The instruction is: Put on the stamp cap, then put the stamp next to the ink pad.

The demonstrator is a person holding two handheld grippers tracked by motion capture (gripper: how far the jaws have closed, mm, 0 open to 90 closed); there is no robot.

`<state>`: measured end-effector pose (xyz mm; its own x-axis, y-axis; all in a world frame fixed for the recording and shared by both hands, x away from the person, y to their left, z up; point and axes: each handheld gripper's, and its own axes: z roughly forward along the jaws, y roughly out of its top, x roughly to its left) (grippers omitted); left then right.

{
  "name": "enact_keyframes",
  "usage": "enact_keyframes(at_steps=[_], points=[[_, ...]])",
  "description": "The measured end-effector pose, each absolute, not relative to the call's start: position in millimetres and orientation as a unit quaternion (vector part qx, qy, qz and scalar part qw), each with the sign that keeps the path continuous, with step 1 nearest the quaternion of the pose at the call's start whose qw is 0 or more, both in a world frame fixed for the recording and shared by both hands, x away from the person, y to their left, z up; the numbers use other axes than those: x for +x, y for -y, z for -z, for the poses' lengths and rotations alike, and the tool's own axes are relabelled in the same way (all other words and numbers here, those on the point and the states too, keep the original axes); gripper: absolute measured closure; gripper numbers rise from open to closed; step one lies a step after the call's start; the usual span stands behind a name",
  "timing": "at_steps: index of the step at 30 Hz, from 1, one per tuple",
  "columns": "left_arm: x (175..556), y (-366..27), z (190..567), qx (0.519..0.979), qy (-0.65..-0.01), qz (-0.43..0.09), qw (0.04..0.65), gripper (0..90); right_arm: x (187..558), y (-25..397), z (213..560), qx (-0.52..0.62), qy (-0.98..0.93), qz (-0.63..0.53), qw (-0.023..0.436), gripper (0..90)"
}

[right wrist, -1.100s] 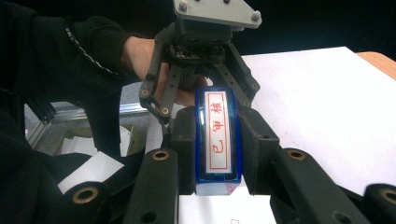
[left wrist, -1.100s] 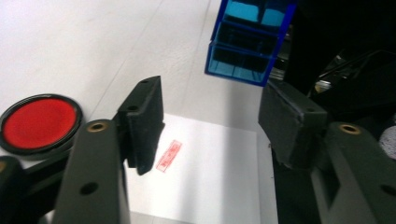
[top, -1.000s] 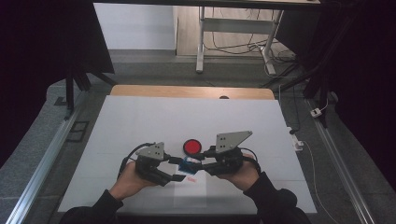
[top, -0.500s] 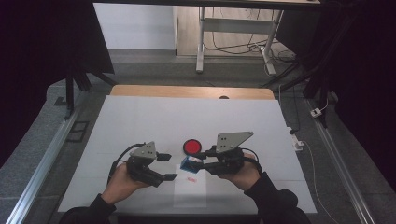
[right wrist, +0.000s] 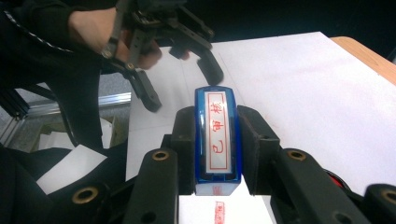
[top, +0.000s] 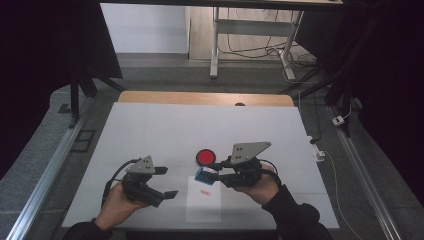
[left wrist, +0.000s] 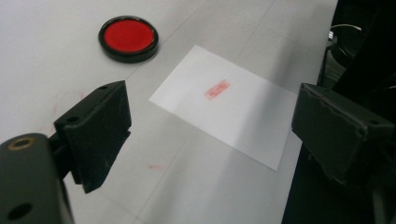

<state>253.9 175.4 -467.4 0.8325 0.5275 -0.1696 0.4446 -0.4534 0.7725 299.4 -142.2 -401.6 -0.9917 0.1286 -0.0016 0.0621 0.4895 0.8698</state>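
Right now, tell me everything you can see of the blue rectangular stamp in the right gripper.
The blue rectangular stamp looks like glossy plastic, long and narrow, with a white label bearing red characters in a red border on top. The right gripper clamps its long sides between black jaws. It is held just above the top edge of the white paper sheet, near a red imprint.

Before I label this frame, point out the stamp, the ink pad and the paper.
stamp (right wrist: 217, 135): right gripper view, its blue-framed top face.
ink pad (left wrist: 128, 36): left gripper view, its red centre.
paper (left wrist: 252, 121): left gripper view, blank area beside the red print.
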Motion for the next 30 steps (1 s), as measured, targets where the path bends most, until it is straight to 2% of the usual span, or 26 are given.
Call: enact_keyframes(at_steps=[30], points=[[213.4, -223.8, 478.2, 0.823, -0.374, -0.085, 0.419, 1.8, 303.1, 147.7, 404.1, 0.093, -0.871, -0.481, 0.050, 69.8]])
